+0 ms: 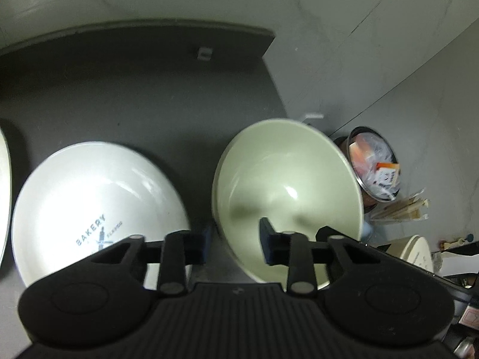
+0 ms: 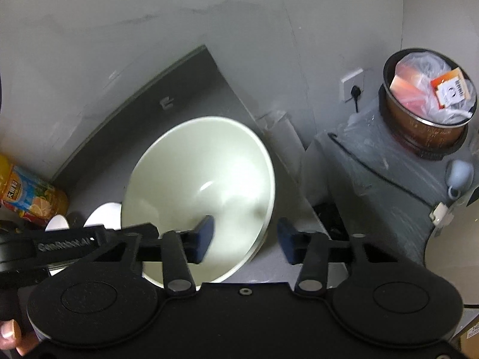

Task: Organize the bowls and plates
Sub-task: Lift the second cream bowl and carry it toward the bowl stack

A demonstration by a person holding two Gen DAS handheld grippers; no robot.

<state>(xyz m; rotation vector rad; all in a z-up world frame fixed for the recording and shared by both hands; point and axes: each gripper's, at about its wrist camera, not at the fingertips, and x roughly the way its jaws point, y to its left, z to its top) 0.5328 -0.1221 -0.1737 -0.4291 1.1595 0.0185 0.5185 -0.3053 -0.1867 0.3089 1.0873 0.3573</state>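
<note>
The left gripper (image 1: 235, 240) has its jaws spread, one on each side of the near left rim of the pale green bowl (image 1: 287, 191), probably ready to pinch it. The right gripper (image 2: 245, 239) is also spread and straddles the right rim of the same bowl, so both seem to prepare a lift. The bowl stands on the dark table (image 1: 134, 89), just beside the white plate (image 1: 95, 203) printed "BAKERY".

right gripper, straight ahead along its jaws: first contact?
Most likely the pale green bowl. The right gripper has its jaws open, straddling the bowl's near right rim, with one inside the bowl and one outside. Depth is unclear, so how soon it touches cannot be told.
</note>
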